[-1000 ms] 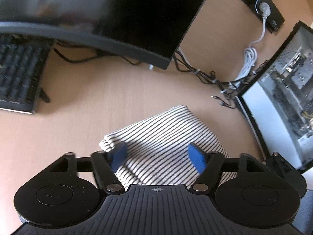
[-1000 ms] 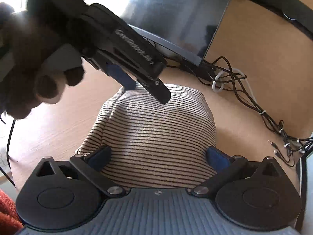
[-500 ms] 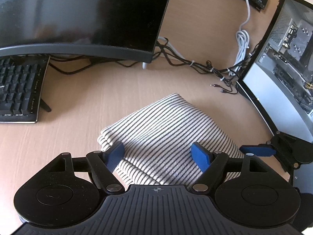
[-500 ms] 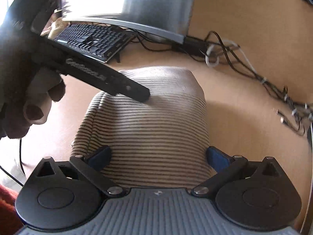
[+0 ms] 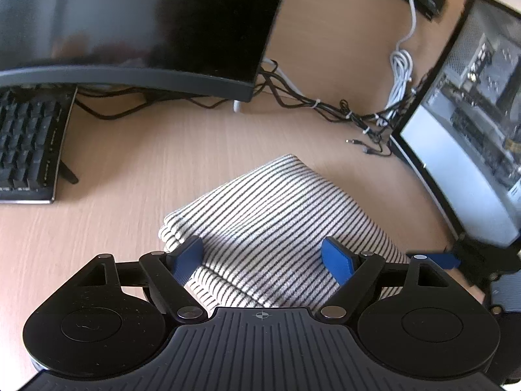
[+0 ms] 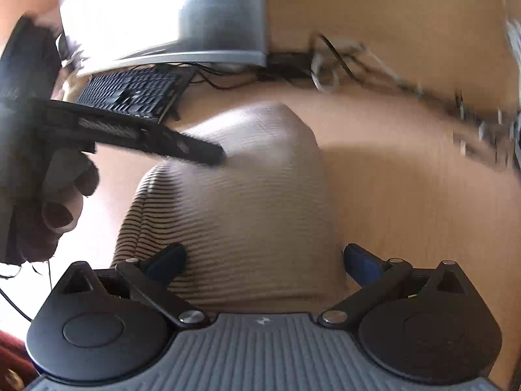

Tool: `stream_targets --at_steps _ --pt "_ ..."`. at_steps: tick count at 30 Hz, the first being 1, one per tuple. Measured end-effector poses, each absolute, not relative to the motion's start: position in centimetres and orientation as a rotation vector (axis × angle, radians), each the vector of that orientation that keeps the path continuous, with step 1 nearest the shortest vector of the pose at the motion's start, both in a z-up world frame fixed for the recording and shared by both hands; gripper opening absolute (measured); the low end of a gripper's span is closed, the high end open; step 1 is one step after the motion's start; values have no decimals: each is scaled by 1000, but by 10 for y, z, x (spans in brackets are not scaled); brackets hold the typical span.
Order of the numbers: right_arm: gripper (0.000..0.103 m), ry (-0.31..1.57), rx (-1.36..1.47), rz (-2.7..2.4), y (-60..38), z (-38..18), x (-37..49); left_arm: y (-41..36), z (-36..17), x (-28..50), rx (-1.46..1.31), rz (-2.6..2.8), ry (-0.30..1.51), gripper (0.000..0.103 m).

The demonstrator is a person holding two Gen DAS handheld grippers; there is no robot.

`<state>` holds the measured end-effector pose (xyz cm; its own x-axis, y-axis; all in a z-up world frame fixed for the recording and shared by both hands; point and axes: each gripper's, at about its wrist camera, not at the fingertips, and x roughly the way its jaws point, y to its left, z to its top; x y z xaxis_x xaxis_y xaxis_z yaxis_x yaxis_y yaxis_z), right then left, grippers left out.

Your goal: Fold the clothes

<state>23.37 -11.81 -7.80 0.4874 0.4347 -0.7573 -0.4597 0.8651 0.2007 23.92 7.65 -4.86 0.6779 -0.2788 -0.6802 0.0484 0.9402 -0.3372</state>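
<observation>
A folded cream garment with thin dark stripes (image 5: pixel 276 221) lies on the wooden desk (image 5: pixel 114 228). My left gripper (image 5: pixel 263 260) hovers over its near edge. Its jaws are opening, the blue pads (image 5: pixel 187 257) stand apart above the cloth, and nothing is pinched. In the right wrist view the same garment (image 6: pixel 247 211) fills the middle, blurred. My right gripper (image 6: pixel 263 262) is open, its pads standing wide at the fold's two sides. A hand (image 6: pixel 62 202) holds the left gripper, whose finger (image 6: pixel 195 150) reaches over the garment's far left corner.
A dark monitor (image 5: pixel 130 26) stands behind the garment, with a black keyboard (image 5: pixel 29 150) to its left. Tangled cables (image 5: pixel 342 110) run to an open computer case (image 5: pixel 472 130) at the right. One finger of the right gripper (image 5: pixel 436 259) shows at the garment's right edge.
The right wrist view has rolled and swung, bringing the keyboard into sight. The left gripper's pads stand slightly wider apart. The garment has stayed in place.
</observation>
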Motion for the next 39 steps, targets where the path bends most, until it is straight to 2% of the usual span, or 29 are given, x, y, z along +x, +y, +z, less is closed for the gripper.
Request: stream_targets --at_steps 4,6,8,13,17,20,24,27,32,37,38,39 --pt "103 979 70 548 -129 -87 234 97 -47 244 -394 -160 807 71" --pt "100 966 63 563 -127 -84 231 105 -45 247 -404 -141 803 68" --pt "97 925 35 588 -122 -75 225 109 -44 250 -387 -111 800 69" --pt "97 870 -186 598 -100 -65 205 125 -49 249 -458 -78 824 71" --pt "99 879 -266 545 -90 -81 202 118 -43 228 -499 -140 841 85" --pt "99 889 -262 552 -88 -80 207 105 -46 215 -522 -224 887 89" --pt "99 901 -265 598 -93 -76 218 86 -58 210 -542 -279 951 89" --pt "100 898 -238 666 -110 -61 226 75 -68 214 -517 -255 985 83" --pt "103 877 9 667 -146 -36 259 74 -75 212 -519 -239 986 79" --pt "103 977 152 640 -134 -69 302 81 -75 201 -536 -212 979 75" --pt "101 1001 167 651 -129 -76 305 81 -74 200 -531 -203 976 75" --pt "93 1022 181 667 -123 -82 307 80 -73 198 -523 -191 971 75"
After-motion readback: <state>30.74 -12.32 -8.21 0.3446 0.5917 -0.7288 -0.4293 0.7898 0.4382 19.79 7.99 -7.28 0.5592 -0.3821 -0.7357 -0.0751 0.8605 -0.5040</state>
